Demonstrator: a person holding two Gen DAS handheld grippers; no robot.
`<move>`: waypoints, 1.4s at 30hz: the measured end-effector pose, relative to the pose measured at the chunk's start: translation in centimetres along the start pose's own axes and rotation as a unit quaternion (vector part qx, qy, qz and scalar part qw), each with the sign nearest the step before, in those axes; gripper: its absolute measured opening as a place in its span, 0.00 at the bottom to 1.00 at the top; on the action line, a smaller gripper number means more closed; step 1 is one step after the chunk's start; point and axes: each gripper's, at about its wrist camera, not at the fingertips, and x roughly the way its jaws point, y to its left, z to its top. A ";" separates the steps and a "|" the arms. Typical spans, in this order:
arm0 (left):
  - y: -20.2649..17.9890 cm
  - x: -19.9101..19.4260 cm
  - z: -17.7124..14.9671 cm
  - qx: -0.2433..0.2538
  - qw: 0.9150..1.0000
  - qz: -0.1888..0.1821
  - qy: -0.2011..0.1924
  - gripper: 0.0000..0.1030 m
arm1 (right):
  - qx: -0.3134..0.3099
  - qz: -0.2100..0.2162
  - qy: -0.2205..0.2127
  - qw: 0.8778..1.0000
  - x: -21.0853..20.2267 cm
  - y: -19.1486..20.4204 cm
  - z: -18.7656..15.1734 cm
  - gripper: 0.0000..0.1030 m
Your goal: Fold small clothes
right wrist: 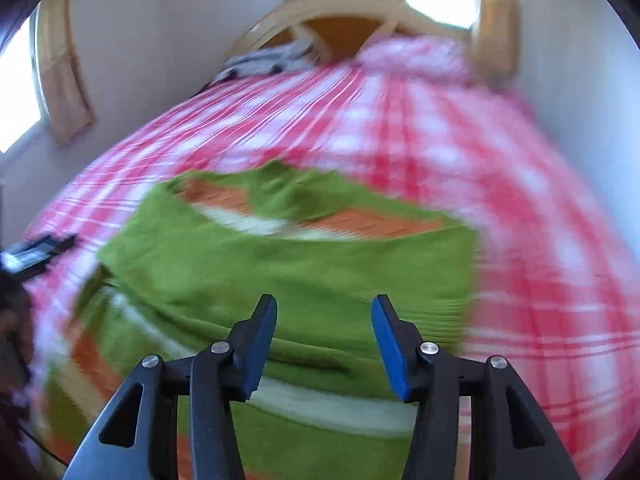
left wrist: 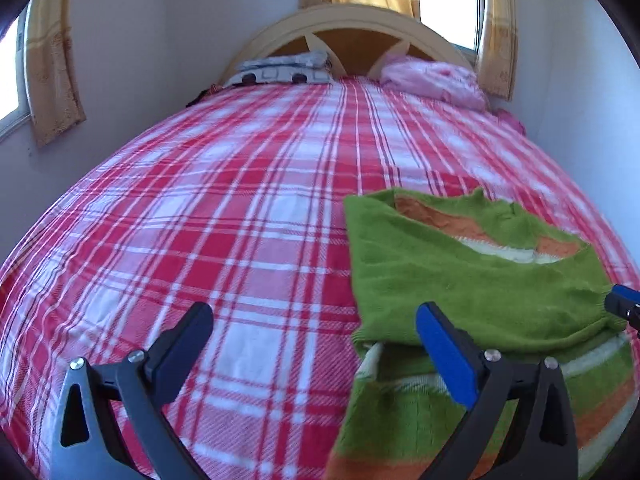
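A small green knit sweater (left wrist: 472,280) with orange and white stripes lies partly folded on the red plaid bed (left wrist: 240,208). My left gripper (left wrist: 316,320) is open and empty, over the bedspread just left of the sweater's near edge. Its right finger (left wrist: 444,352) overlaps the sweater's hem. The right gripper's tip (left wrist: 622,304) shows at the right edge of the left wrist view. In the blurred right wrist view the sweater (right wrist: 288,264) fills the middle. My right gripper (right wrist: 324,332) is open and empty just above its near fold.
A curved wooden headboard (left wrist: 352,24) stands at the far end with a patterned pillow (left wrist: 284,70) and a pink bundle (left wrist: 436,82). White walls close both sides. Curtained windows (left wrist: 48,72) are on the left and behind. The left gripper's body (right wrist: 32,256) shows at the left.
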 end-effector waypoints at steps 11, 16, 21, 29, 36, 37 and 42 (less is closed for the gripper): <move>-0.8 4.1 -2.0 0.021 0.995 -0.009 0.094 1.00 | -0.018 -0.061 0.033 0.997 1.6 -1.8 -2.4 0.49; -1.4 3.0 -2.5 0.039 0.996 0.012 0.073 1.00 | -0.006 -0.065 0.025 0.998 0.8 -2.7 -3.5 0.49; -1.7 2.9 -2.5 0.050 0.996 0.019 0.066 1.00 | 0.000 -0.061 0.012 0.998 0.8 -2.9 -4.1 0.49; -1.7 2.3 -2.6 0.055 0.997 0.008 0.062 1.00 | 0.014 -0.052 0.002 0.999 -0.1 -3.0 -4.5 0.52; -2.5 0.6 -3.4 0.072 0.996 -0.010 0.053 1.00 | 0.006 -0.058 -0.007 0.998 -1.2 -2.4 -5.1 0.57; -2.6 0.5 -3.5 0.073 0.996 -0.010 0.052 1.00 | 0.007 -0.056 -0.005 0.998 -1.1 -2.5 -5.3 0.57; -2.3 -0.8 -3.8 0.056 0.997 -0.022 0.044 1.00 | 0.019 -0.057 -0.012 0.998 -2.0 -2.9 -5.7 0.59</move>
